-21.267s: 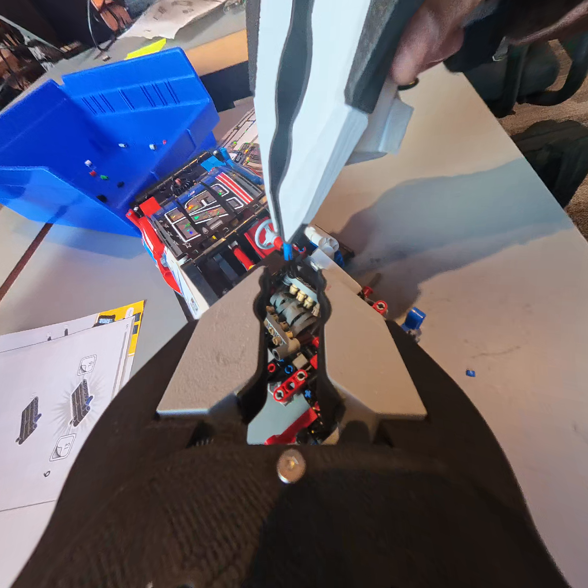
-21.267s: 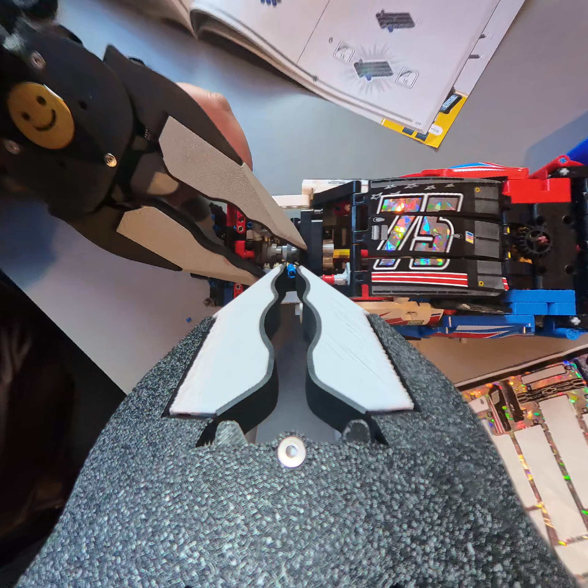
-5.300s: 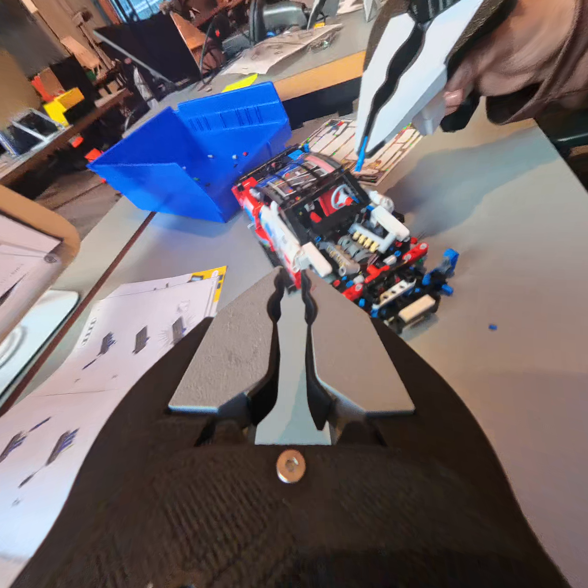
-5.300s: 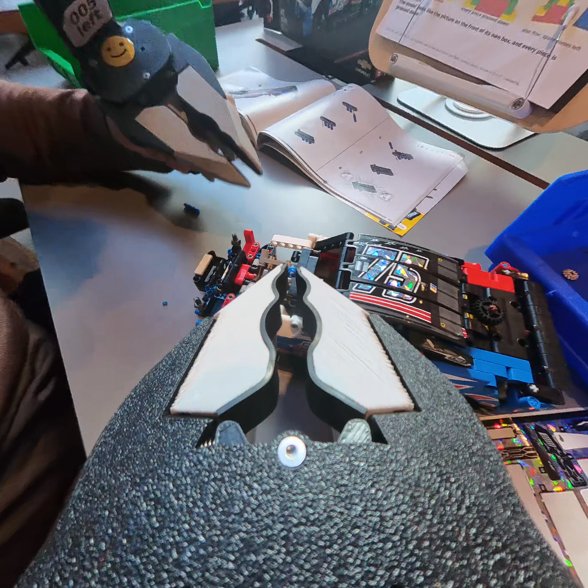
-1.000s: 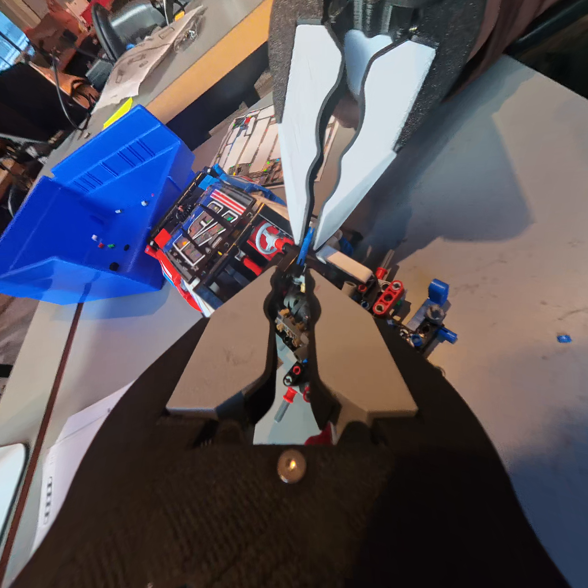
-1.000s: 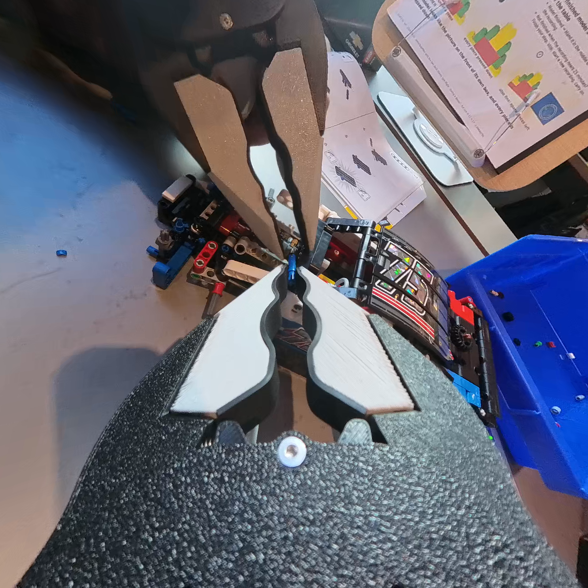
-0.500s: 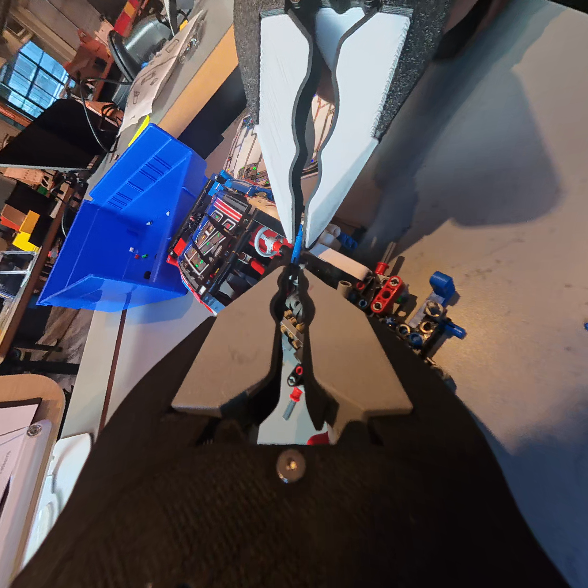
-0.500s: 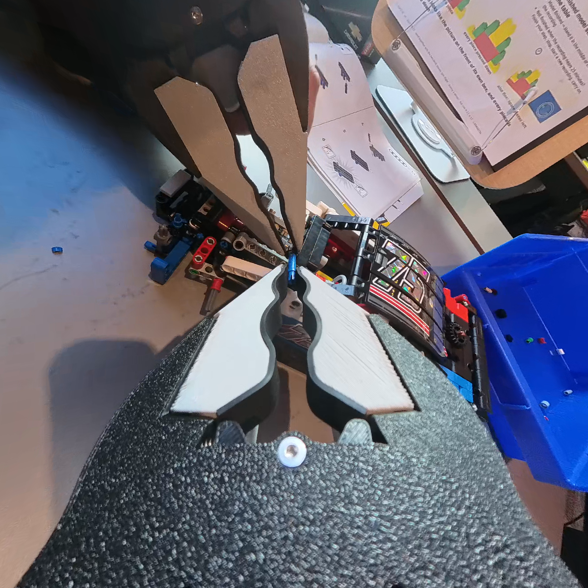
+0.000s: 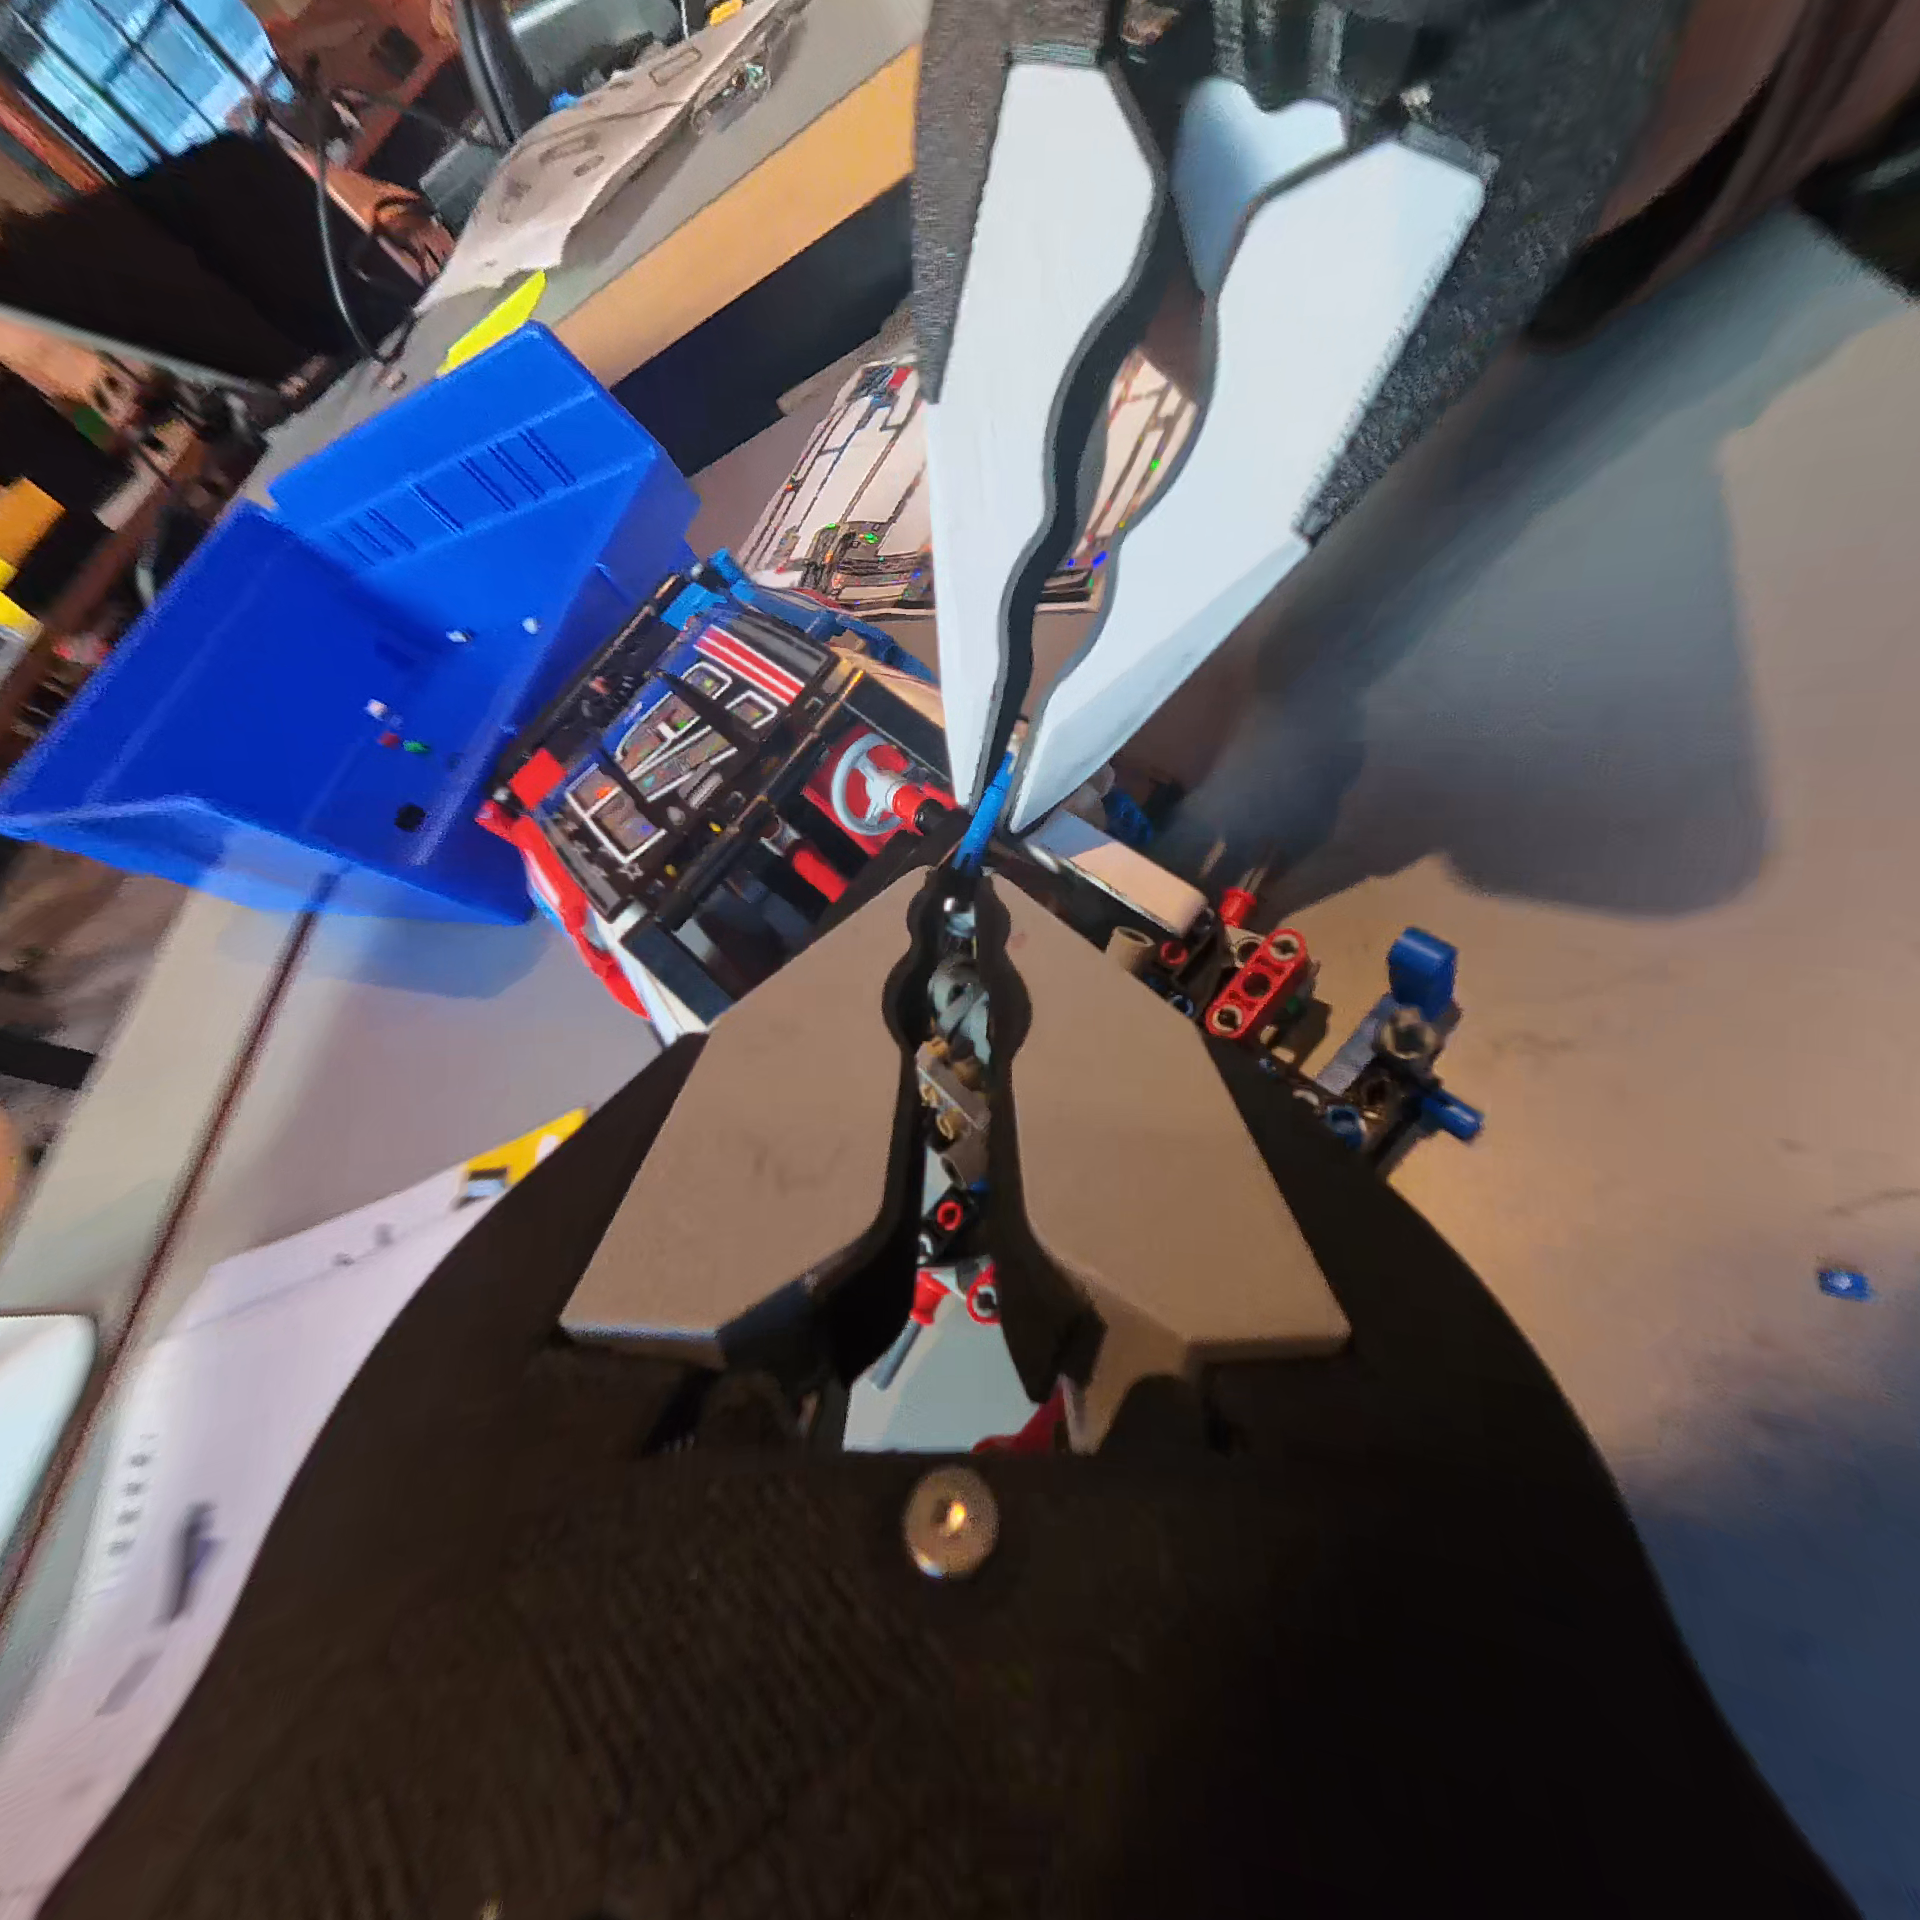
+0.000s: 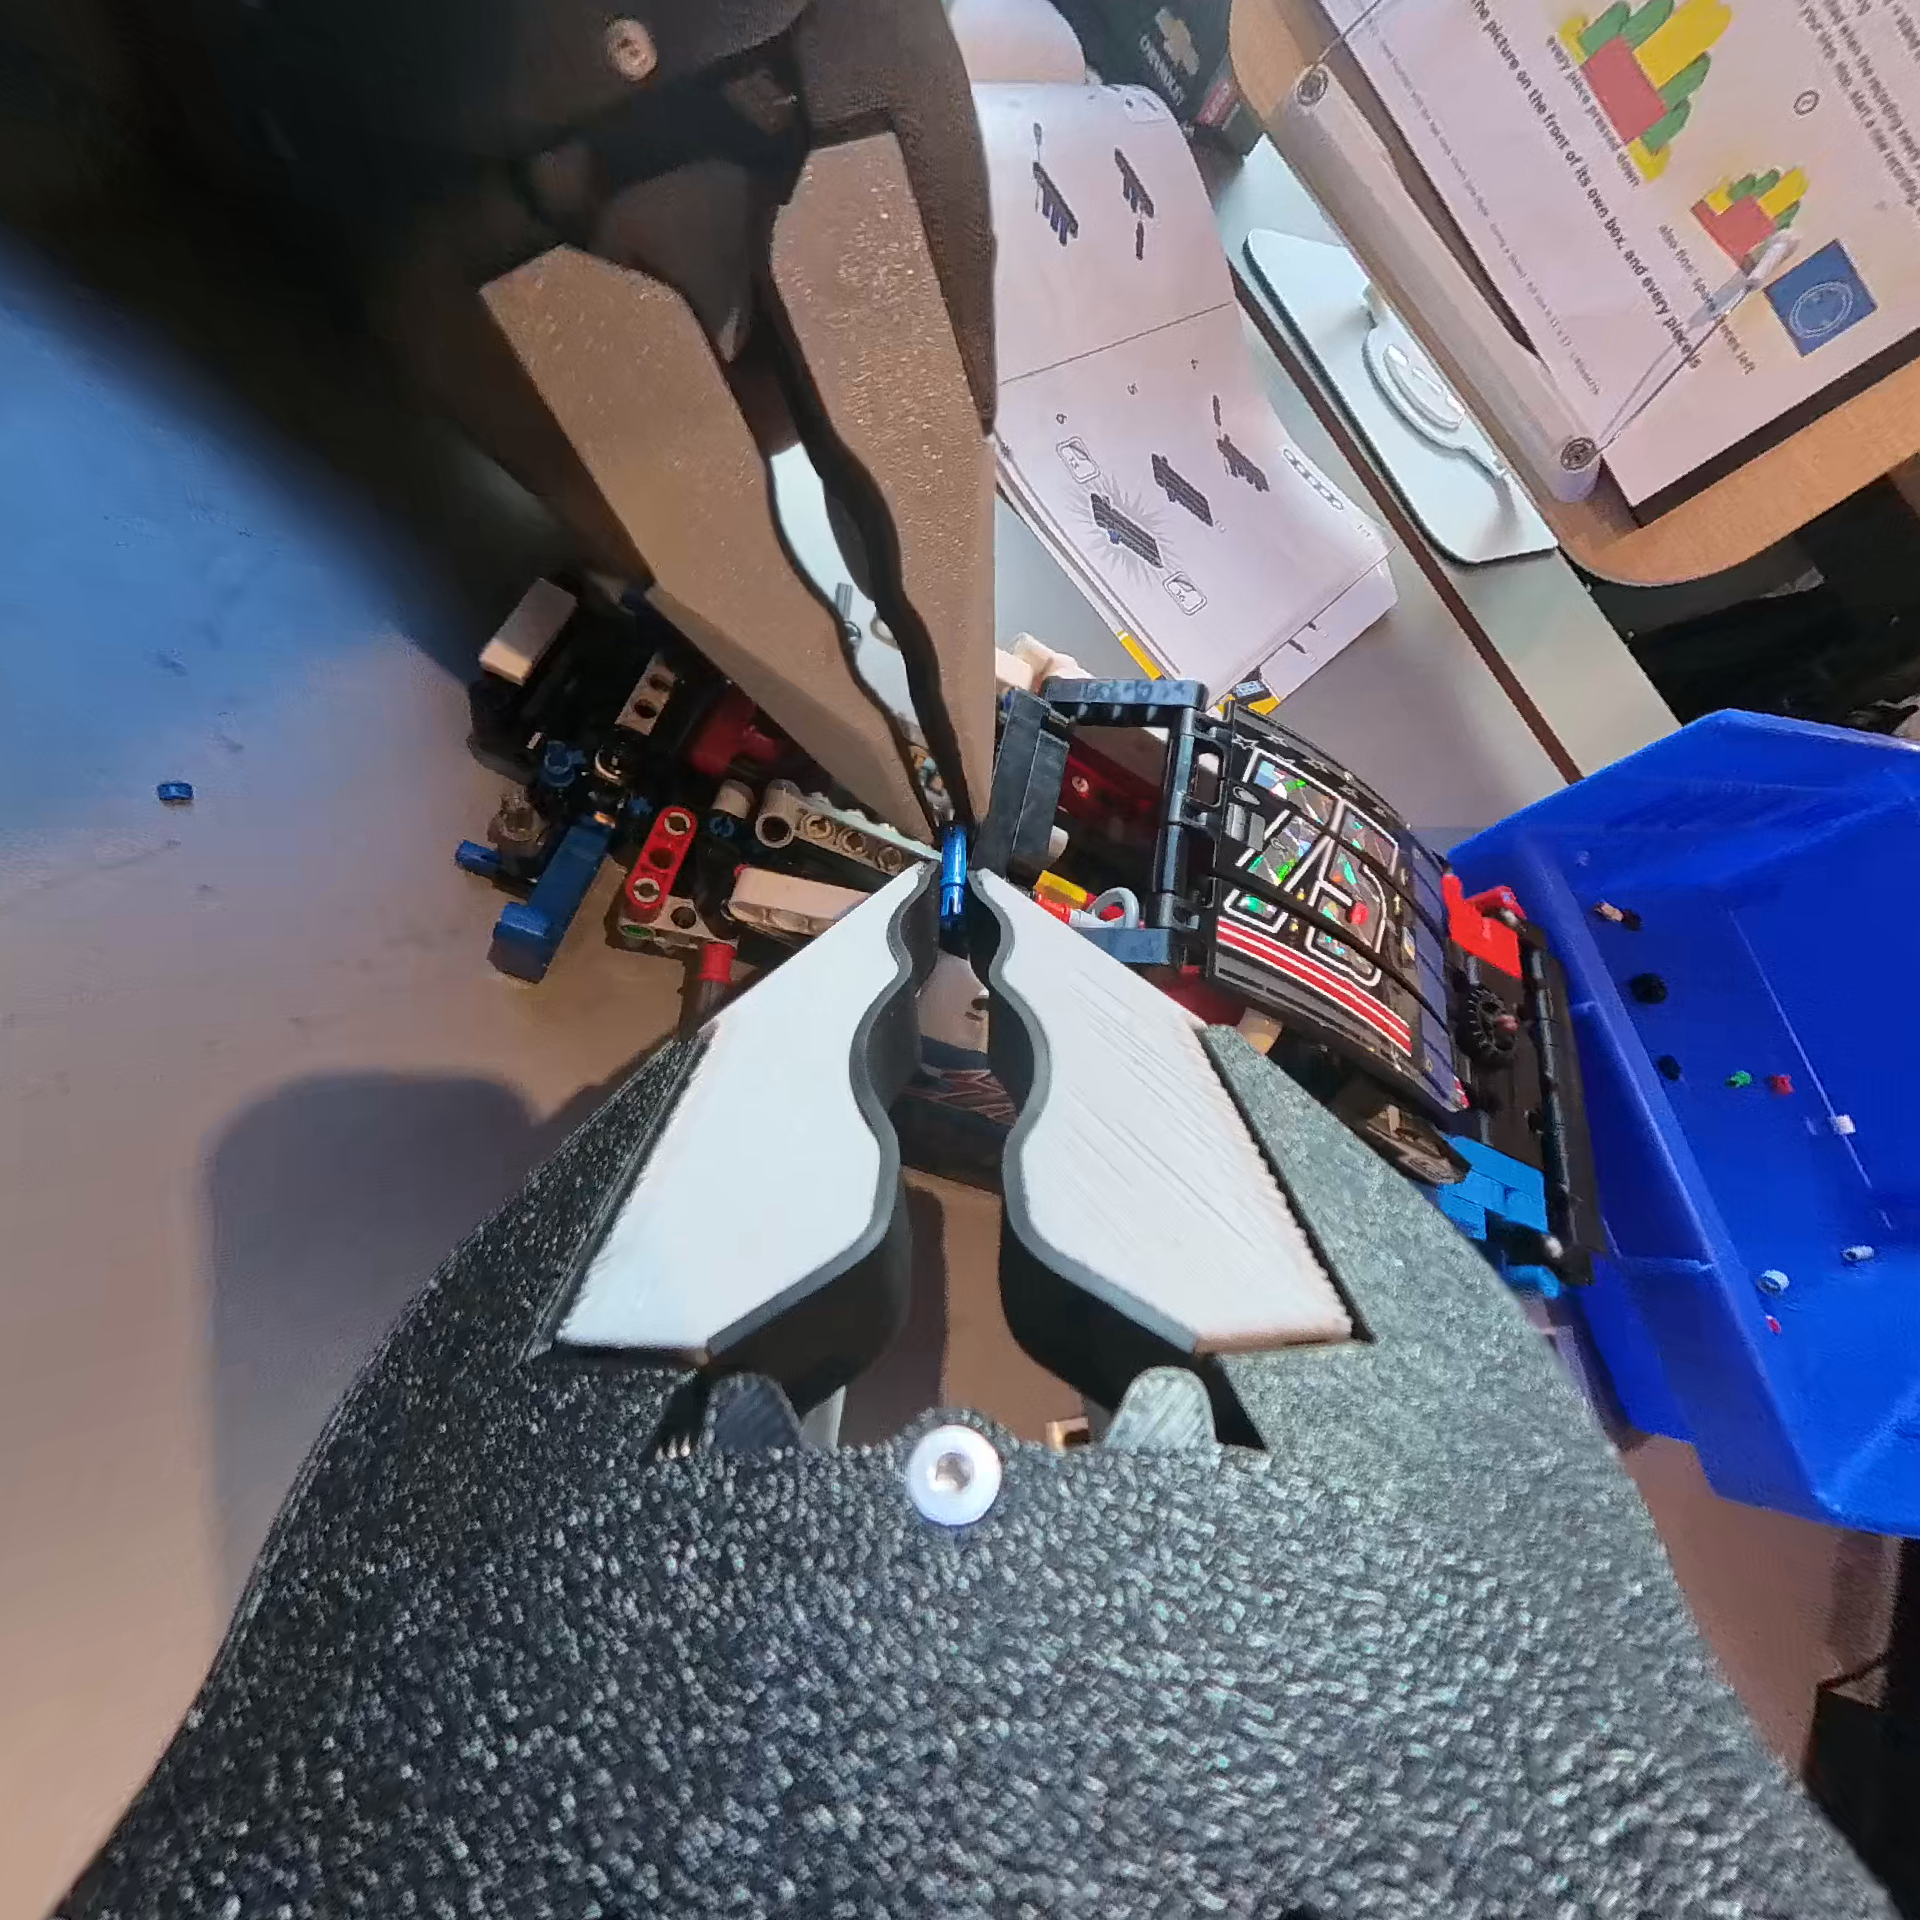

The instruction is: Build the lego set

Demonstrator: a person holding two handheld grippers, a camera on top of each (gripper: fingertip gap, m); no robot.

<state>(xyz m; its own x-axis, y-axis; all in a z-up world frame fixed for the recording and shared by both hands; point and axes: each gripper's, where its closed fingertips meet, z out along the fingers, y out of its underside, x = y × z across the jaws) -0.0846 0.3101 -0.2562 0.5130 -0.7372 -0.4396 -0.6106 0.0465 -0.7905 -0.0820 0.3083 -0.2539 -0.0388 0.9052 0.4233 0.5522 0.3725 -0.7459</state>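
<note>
A blue pin is held in the air between both grippers, just above the open front end of the lego car. My right gripper, with white fingers, is shut on the pin's near end. My left gripper, with grey fingers, comes from the opposite side and its tips close on the pin's far end. In the left wrist view the pin runs from the right gripper down into my left gripper. The car has a black roof with shiny stickers.
A blue bin with a few tiny parts stands against the car's rear; it also shows in the left wrist view. An open instruction booklet lies beyond the car. A sticker sheet lies behind it. A tiny blue piece lies loose on the table. My two grippers' fingertips are within a few centimetres of each other.
Over the last second my left gripper's fingers have narrowed from apart to closed on the far end of the blue pin. The right gripper has kept its hold.
</note>
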